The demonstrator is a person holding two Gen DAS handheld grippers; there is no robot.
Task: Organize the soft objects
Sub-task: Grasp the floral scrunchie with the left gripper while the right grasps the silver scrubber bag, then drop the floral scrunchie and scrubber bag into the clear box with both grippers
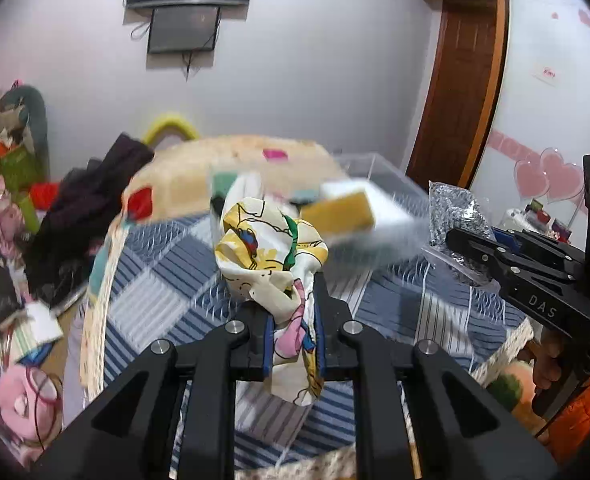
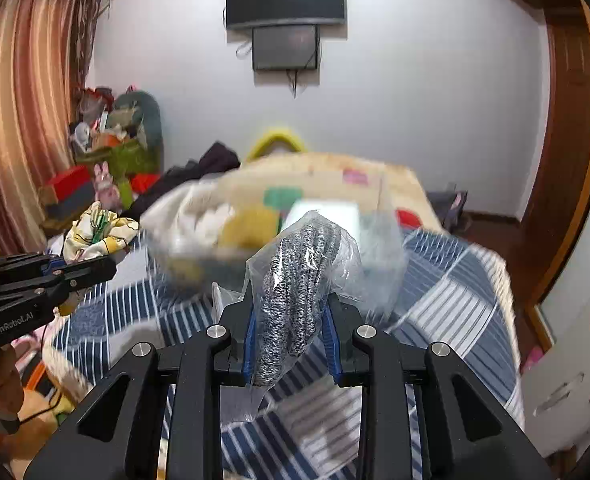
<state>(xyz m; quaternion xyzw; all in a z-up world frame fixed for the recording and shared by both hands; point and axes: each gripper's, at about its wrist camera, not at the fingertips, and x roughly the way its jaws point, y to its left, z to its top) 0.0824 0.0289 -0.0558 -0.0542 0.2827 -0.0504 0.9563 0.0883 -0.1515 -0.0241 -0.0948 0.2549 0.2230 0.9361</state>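
Note:
My left gripper (image 1: 293,300) is shut on a bunched cartoon-print cloth (image 1: 271,248), white with yellow, pink and blue, held above the bed. The cloth also shows in the right wrist view (image 2: 97,232). My right gripper (image 2: 291,316) is shut on a grey knitted item in a clear plastic bag (image 2: 295,292), also held above the bed. That bag shows in the left wrist view (image 1: 457,216), where the right gripper (image 1: 461,242) is at the right. A clear plastic bin (image 1: 379,184) with yellow and white soft items (image 2: 251,224) stands blurred on the bed ahead.
The bed has a blue and white checked cover (image 1: 167,292) and a beige patchwork quilt (image 1: 231,164). Dark clothes (image 1: 91,208) lie at its left. Toys and boxes (image 2: 107,160) pile by the curtain. A wooden door frame (image 2: 567,152) is at the right.

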